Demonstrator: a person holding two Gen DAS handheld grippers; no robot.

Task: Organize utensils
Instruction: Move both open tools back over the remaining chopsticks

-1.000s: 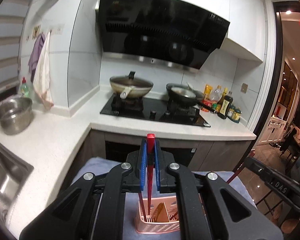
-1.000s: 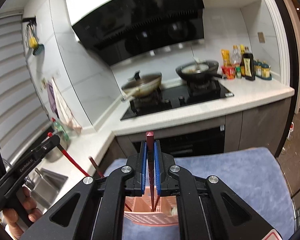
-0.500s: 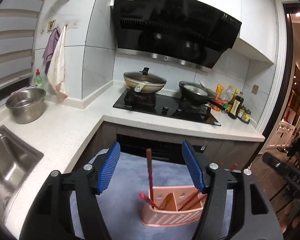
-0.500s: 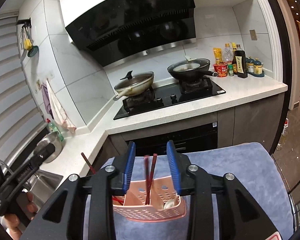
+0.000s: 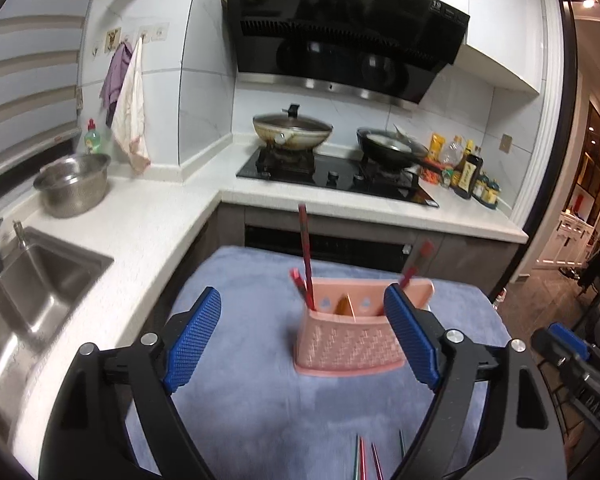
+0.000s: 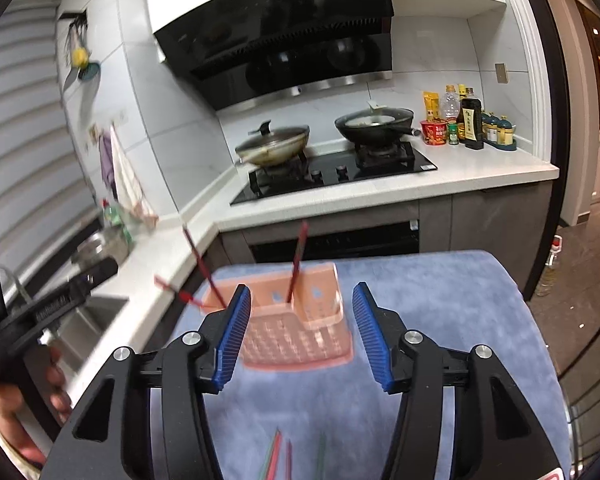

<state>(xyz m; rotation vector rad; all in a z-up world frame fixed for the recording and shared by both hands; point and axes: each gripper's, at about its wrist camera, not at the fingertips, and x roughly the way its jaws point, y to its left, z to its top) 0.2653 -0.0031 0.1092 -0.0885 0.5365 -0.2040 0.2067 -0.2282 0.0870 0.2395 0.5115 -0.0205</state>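
While both pairs of jaws are opening, nothing sits between them: the left gripper (image 5: 302, 334) has let go of the red chopstick (image 5: 305, 254) it pinched a second ago, and that stick now stands almost upright in the near-left compartment of the pink basket (image 5: 350, 342) just ahead of its fingertips; the right gripper (image 6: 298, 330) has likewise released its own red chopstick (image 6: 296, 264), which leans in a compartment of the same basket (image 6: 296, 340) straight ahead of its pads; both tools have drawn back and lower, so the basket on the blue cloth (image 5: 260, 400) now shows whole; this pair looks delivered; more chopsticks (image 5: 366, 458) lie on the cloth just below the left jaws, seen too beneath the right ones (image 6: 278, 456), and they are probably next to collect.
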